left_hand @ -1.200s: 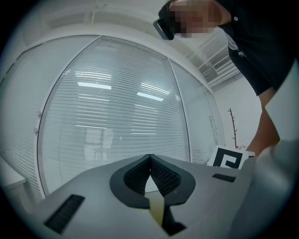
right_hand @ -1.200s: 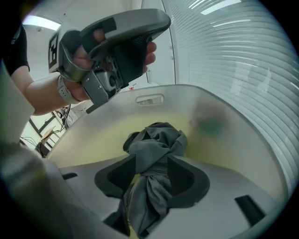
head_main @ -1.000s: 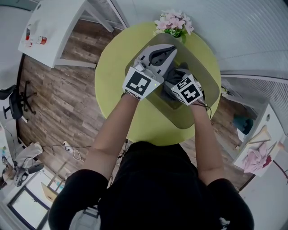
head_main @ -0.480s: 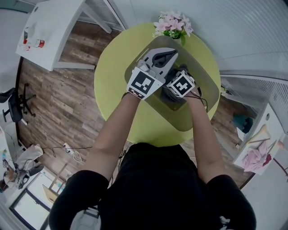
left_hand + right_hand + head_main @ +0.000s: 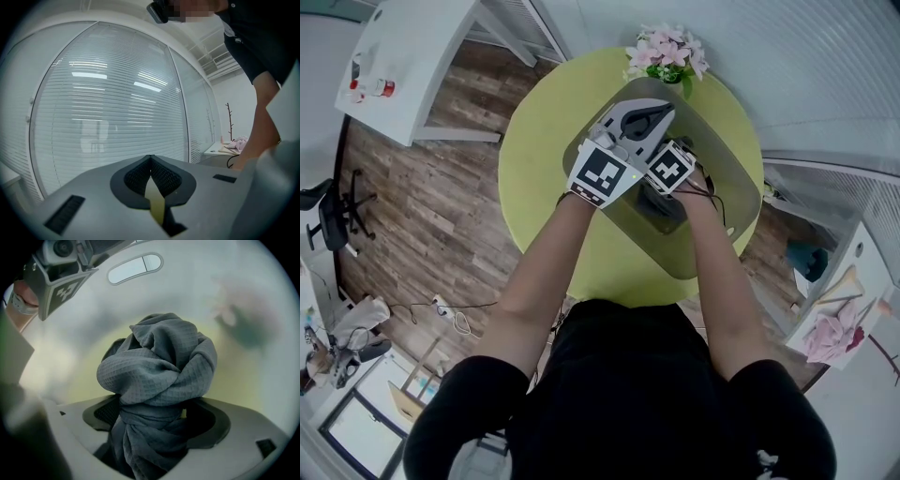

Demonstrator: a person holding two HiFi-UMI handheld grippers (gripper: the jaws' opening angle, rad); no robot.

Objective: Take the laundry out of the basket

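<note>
A translucent grey basket point(image 5: 727, 178) stands on the round yellow-green table point(image 5: 539, 141). Inside it lies a dark grey waffle-weave cloth point(image 5: 661, 202), twisted into a knot point(image 5: 159, 366). My right gripper point(image 5: 157, 416) is down in the basket and its jaws are opening; the cloth sits between them, and the pads point(image 5: 107, 411) stand off it. In the head view only its marker cube point(image 5: 672, 167) shows. My left gripper point(image 5: 151, 161) is shut with nothing in it and points up at the window blinds. It hovers over the basket's far half point(image 5: 633, 120), beside the right one.
A pot of pink flowers point(image 5: 666, 49) stands at the table's far edge, just behind the basket. A white desk point(image 5: 412, 56) is at the upper left over wooden floor, with an office chair point(image 5: 328, 216) further left. The basket's handle slot point(image 5: 136, 267) shows above the cloth.
My right gripper has moved up and to the left inside the basket, closer to the left gripper. The left gripper has shifted slightly to the right.
</note>
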